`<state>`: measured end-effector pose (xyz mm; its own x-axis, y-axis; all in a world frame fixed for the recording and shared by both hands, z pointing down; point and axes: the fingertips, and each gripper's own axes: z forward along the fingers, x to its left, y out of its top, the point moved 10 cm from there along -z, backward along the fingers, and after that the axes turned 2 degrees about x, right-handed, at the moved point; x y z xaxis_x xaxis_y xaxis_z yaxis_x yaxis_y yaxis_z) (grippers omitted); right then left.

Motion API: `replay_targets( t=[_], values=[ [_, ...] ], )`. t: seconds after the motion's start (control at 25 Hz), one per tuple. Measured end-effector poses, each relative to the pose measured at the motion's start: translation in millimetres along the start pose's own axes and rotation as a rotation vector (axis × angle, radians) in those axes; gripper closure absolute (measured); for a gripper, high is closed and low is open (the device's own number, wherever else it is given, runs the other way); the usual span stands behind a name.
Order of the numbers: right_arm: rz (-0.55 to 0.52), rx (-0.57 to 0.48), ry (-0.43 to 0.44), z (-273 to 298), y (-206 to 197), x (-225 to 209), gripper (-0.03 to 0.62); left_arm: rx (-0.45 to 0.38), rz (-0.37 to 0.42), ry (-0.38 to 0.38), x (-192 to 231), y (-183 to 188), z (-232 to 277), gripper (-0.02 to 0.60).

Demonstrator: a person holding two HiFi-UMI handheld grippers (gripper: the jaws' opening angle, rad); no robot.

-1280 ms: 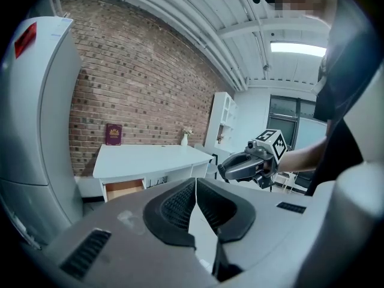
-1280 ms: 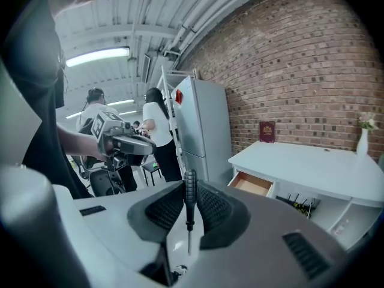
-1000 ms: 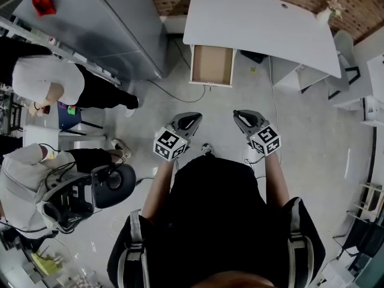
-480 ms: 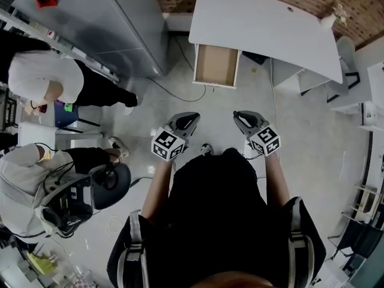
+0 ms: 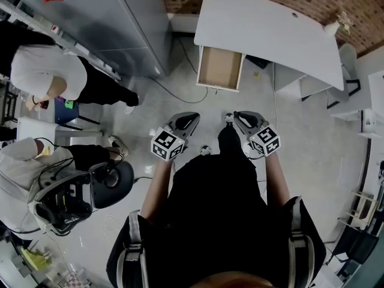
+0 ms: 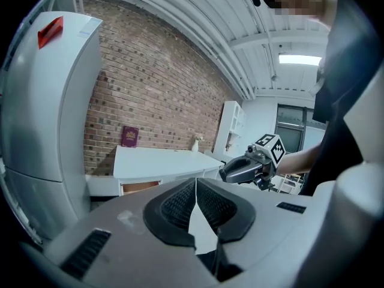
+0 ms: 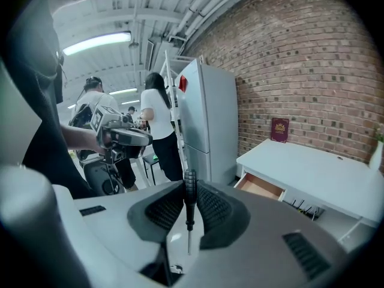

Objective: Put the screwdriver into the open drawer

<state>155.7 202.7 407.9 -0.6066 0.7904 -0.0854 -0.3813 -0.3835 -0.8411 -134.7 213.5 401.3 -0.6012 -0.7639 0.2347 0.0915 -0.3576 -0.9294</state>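
Note:
A black-handled screwdriver point(image 7: 189, 192) stands upright between the pads of my right gripper point(image 7: 189, 188), thin shaft pointing down; the gripper is shut on it. In the head view the right gripper point(image 5: 240, 117) and the left gripper point(image 5: 191, 120) are held side by side above the floor, short of the white desk point(image 5: 270, 32). The open wooden drawer point(image 5: 220, 68) sticks out of the desk's front, empty, also seen as the drawer point(image 7: 261, 186). The left gripper point(image 6: 195, 188) is shut with nothing in it. I cannot make out the screwdriver in the head view.
A tall grey fridge point(image 5: 102, 23) stands left of the desk. Two people point(image 5: 48, 80), a black chair point(image 5: 114, 182) and equipment fill the left side. A cable point(image 5: 174, 92) runs over the floor before the drawer. Shelving point(image 5: 369, 101) lines the right.
The desk and drawer have slid a little right and lower in the head view. A leg now shows stepping forward between the grippers. Both grippers keep their pose and grip.

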Motion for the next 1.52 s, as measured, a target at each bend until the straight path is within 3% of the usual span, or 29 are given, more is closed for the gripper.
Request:
replay_targets(
  t=[0.76, 1.52],
  values=[
    [-0.026, 0.013, 0.087, 41.6, 13.1, -35.8, 0.471, -0.004, -0.040, 0.081, 25.6, -1.0, 11.6, 0.565],
    [-0.052, 0.107, 0.246, 120.7, 42.1, -143.7, 0.470, 0.027, -0.135, 0.187, 84.0, 15.3, 65.5, 0.565]
  ],
)
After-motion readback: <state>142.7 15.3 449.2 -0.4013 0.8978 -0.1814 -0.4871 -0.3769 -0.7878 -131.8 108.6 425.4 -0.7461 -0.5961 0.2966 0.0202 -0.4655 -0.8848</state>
